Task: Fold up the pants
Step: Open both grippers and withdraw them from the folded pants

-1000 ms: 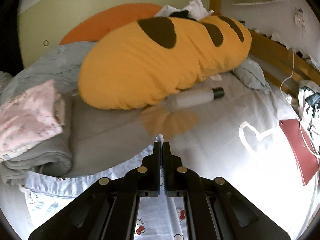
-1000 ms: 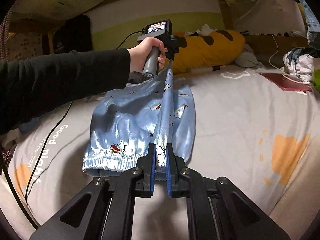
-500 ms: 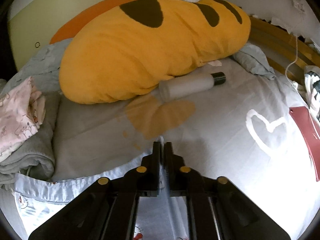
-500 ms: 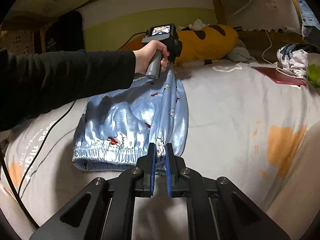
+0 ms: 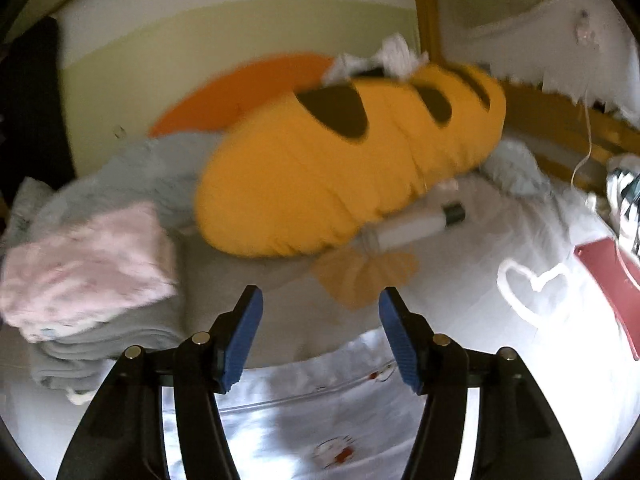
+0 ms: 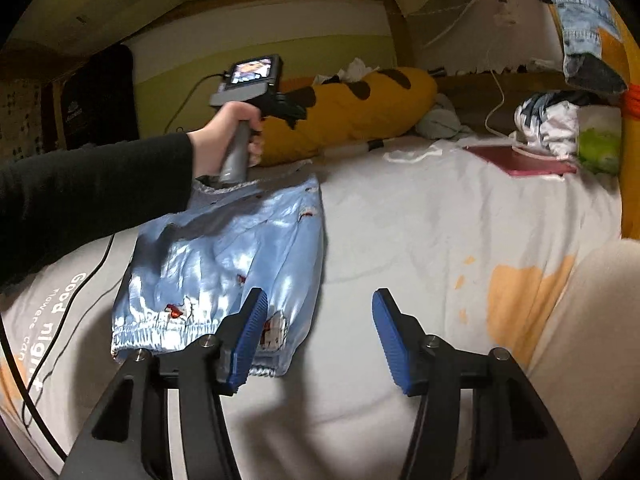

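The light blue satin pants [image 6: 224, 264] with a cartoon print lie folded lengthwise on the white bed sheet [image 6: 420, 240], waistband nearest me. My right gripper [image 6: 320, 300] hovers over the waistband's right corner, its jaws opening, nothing between them. Only the left blue pad [image 6: 252, 336] overlaps the fabric. In the left wrist view the pants' far end [image 5: 320, 408] lies below my left gripper [image 5: 321, 300], whose jaws are opening and empty. A hand [image 6: 232, 136] with a black sleeve holds the left gripper [image 6: 296, 112] above that far end.
A big yellow pillow [image 5: 344, 168] and a white bottle [image 5: 412, 226] lie beyond the pants. A pink folded cloth [image 5: 84, 272] tops a grey stack at left. A red book [image 6: 520, 160] and a clothes heap [image 6: 552, 128] sit at right. A black cable [image 6: 60, 312] runs along the left.
Both grippers were shut on the pants' raised fold edge; both have opened and the fabric now lies flat on the bed. The left gripper has drawn back from the pillow.
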The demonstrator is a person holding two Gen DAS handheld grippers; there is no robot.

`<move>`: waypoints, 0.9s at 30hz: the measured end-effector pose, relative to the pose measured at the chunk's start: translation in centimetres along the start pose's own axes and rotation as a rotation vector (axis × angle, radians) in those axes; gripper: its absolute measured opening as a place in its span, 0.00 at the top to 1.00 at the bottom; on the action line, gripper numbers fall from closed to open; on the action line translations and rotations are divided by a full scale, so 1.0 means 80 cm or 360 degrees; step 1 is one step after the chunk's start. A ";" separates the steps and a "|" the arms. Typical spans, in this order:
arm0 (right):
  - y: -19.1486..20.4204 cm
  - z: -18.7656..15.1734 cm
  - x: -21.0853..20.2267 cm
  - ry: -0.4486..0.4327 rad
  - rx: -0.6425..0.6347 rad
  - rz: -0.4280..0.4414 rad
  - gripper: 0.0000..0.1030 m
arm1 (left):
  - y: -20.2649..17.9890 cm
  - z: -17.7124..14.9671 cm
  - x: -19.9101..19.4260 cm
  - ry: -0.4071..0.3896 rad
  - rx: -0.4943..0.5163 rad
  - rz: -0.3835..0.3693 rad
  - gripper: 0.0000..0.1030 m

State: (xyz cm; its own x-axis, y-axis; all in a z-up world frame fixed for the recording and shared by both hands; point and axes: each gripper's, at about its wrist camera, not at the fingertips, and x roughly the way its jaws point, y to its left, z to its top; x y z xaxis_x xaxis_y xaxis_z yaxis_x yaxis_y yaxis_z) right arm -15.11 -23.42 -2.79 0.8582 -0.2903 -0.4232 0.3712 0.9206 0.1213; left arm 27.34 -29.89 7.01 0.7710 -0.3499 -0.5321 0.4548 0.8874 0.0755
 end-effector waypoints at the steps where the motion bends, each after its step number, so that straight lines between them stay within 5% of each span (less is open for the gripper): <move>1: 0.000 0.003 -0.003 -0.0025 -0.0015 -0.0004 0.45 | 0.007 -0.002 -0.019 -0.0053 -0.0007 0.0009 0.43; 10: 0.010 0.029 -0.030 -0.0204 -0.0108 0.0034 0.45 | 0.067 -0.031 -0.206 -0.0465 -0.0003 0.0173 0.38; 19: 0.004 0.082 -0.053 -0.0323 -0.0115 0.0162 0.42 | 0.108 -0.077 -0.369 -0.0686 -0.0058 0.0334 0.24; 27: -0.023 0.171 -0.068 -0.0524 -0.0275 0.0143 0.42 | 0.120 -0.105 -0.468 -0.0775 -0.0166 0.0280 0.18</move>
State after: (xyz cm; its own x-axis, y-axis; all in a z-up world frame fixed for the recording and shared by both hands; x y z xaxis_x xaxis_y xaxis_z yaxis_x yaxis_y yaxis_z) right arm -15.61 -27.12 11.55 0.9629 -0.2490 -0.1036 0.2482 0.9685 -0.0204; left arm -0.92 -5.75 20.60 0.9607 -0.2701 -0.0635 0.2724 0.9617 0.0309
